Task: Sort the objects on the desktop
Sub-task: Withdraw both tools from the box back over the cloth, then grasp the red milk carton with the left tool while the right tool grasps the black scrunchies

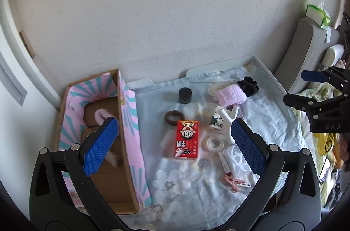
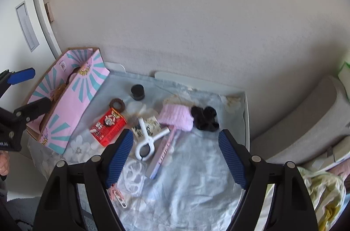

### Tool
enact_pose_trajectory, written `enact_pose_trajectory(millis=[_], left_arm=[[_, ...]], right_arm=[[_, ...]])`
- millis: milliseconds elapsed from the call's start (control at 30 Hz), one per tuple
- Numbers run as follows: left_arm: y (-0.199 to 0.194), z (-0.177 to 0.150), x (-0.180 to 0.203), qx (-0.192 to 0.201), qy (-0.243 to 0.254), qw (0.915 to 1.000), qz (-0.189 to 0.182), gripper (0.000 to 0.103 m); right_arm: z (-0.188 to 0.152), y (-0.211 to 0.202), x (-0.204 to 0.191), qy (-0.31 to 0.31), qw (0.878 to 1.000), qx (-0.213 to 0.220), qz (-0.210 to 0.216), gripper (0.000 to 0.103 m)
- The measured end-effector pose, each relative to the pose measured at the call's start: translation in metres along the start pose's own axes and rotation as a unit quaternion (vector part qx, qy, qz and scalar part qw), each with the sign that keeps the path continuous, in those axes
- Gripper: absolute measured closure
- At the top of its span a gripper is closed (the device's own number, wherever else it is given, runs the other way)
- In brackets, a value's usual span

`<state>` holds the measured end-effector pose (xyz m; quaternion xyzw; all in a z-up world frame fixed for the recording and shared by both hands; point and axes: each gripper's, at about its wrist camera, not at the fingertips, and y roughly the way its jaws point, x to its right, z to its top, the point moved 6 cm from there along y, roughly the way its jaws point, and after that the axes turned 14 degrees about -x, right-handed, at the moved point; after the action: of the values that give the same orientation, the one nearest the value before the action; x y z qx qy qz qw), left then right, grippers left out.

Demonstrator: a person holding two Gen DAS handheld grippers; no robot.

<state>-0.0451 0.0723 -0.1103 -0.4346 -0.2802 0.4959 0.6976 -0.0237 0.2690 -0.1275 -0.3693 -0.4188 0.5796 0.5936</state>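
On the table's floral cloth (image 1: pixel 273 112), near the middle, lies a red carton (image 1: pixel 187 138), flat, its printed face up. Just behind it sits a brown hair tie (image 1: pixel 174 116), and behind that, toward the rear edge, a black jar (image 1: pixel 185 95) stands upright. Right of the carton lies a clear tape roll (image 1: pixel 215 141), with a patterned cup (image 1: pixel 216 120) tipped on its side just behind it. A white clip (image 2: pixel 147 139) lies across the cup's mouth side; beside it a lilac stick (image 2: pixel 163 152) lies flat, touching the clip. Further right, toward the rear right corner, a pink towel roll (image 1: pixel 229 96) touches a black scrunchie (image 1: pixel 249 84). Toward the front edge are a white plastic holder (image 1: pixel 235 157) and a pink peg (image 1: pixel 234 182), near each other.

Along the left edge stands an open cardboard box (image 1: pixel 129 121) with pink and teal sides. A pink fluffy item (image 1: pixel 102 115) and other contents lie inside; those cannot be identified.

The left gripper (image 1: pixel 175 147) hangs above the box's right wall and the carton, jaws spread wide, holding nothing. The right gripper (image 2: pixel 176 156) is over the bare cloth toward the front right, jaws likewise wide and empty, with the clip and stick near its left finger.

Beyond the right edge stand a grey chair (image 1: pixel 306 51) and a green tissue pack (image 1: pixel 317 15).
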Motion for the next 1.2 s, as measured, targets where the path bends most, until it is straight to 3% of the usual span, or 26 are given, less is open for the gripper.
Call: enact_pose_trajectory(millis=[367, 833, 1200], left_arm=[[0.056, -0.008, 0.028, -0.061, 0.017, 0.9979, 0.007, 0.0], [0.154, -0.017, 0.029, -0.118, -0.005, 0.9919, 0.046, 0.0], [0.183, -0.018, 0.023, -0.139, -0.014, 0.9876, 0.073, 0.0]], right_arm=[[-0.024, 0.039, 0.037, 0.038, 0.998, -0.044, 0.014, 0.026], [0.007, 0.145, 0.065, 0.029, 0.995, -0.086, 0.036, 0.026], [0.027, 0.177, 0.071, 0.019, 0.994, -0.099, 0.041, 0.026]])
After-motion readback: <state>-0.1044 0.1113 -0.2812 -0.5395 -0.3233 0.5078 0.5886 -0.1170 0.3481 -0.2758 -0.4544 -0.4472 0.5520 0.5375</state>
